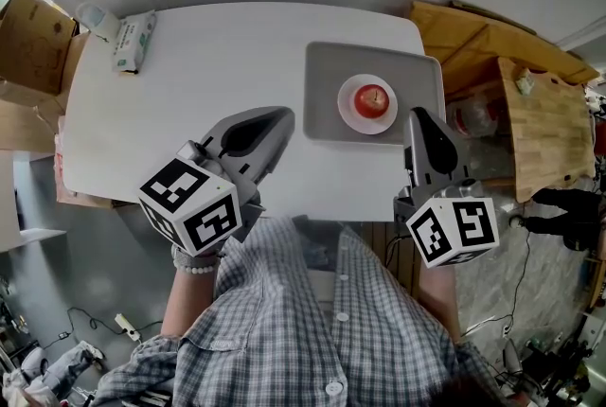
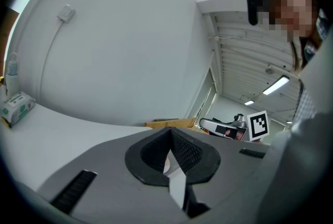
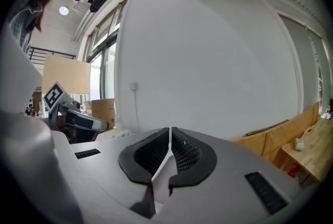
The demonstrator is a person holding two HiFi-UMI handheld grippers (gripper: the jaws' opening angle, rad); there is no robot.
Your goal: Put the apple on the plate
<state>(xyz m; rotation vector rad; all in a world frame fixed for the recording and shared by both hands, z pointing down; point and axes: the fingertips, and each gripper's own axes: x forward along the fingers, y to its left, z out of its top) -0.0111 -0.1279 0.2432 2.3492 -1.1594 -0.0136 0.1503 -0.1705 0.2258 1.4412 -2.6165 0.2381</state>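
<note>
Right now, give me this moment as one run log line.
apple: on plate | plate: on tray | left gripper: shut, empty | right gripper: shut, empty | task: looks done

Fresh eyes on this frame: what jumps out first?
A red apple already sits on a white plate on a grey tray, on the right of the table. The left claw and right claw hang shut and empty at the near edge.

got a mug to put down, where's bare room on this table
The widest bare patch is the middle of the table, between the tissue pack at its far-left corner and the grey tray. The near left edge, beside the left hand-held gripper, is free. Crowded: the tray, with plate and apple, and the right hand-held gripper beside it.
</note>
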